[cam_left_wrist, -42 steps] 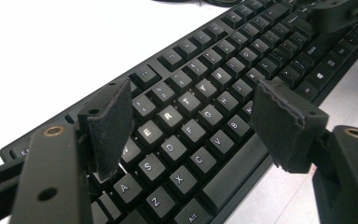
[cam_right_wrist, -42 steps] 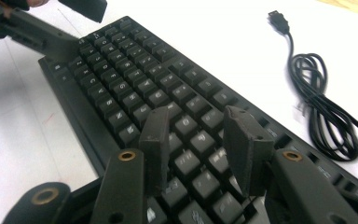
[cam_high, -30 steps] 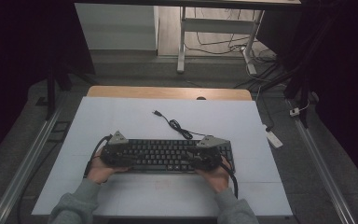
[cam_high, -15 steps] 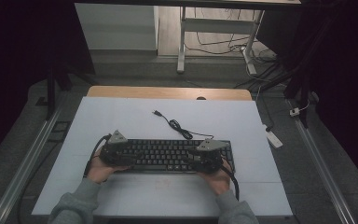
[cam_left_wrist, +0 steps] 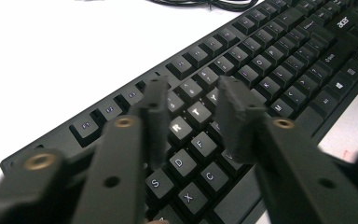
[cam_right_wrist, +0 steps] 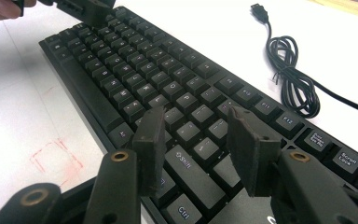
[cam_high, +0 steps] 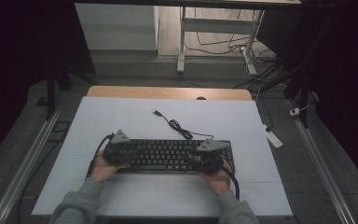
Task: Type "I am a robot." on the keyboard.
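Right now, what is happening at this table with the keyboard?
A person holds a claw in each hand over a black full-size computer keyboard lying on the white table top. The left claw hovers above the letter keys at the keyboard's left end; its jaws have just been closing, with a gap between them and nothing gripped. The right claw hovers over the right end, near the Shift key, jaws apart. The keyboard's black cable lies loosely coiled on the table behind it, unplugged.

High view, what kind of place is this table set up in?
Probably a lab or workshop recording station: a white-topped table holding a black computer keyboard, metal rails along the floor beside it, and loose cables beyond.
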Tool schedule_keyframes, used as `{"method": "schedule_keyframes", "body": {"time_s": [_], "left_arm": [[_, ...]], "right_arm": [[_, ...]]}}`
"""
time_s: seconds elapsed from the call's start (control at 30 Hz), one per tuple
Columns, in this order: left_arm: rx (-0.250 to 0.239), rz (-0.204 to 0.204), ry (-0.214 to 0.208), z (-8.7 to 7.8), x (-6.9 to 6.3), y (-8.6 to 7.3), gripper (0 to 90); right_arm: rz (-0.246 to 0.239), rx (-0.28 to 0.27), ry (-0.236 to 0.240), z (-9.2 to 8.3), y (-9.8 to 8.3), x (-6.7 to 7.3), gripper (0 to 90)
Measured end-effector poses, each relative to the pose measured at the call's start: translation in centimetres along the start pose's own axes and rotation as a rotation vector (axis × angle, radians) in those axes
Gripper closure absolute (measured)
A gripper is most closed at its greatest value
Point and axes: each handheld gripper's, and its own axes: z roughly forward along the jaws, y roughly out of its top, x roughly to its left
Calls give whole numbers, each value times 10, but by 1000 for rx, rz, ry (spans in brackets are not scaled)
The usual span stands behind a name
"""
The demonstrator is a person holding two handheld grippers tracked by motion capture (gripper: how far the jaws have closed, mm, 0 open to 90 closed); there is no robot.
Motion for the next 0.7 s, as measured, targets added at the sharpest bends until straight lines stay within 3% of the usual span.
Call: {"method": "schedule_keyframes", "body": {"time_s": [0.17, 0.7], "left_arm": [[10, 1, -3, 5, 0, 2, 880], [58, 13, 3, 26, -4, 4, 890]], "right_arm": [[-3, 0, -2, -1, 0, 0, 571], [3, 8, -4, -1, -2, -1, 570]]}}
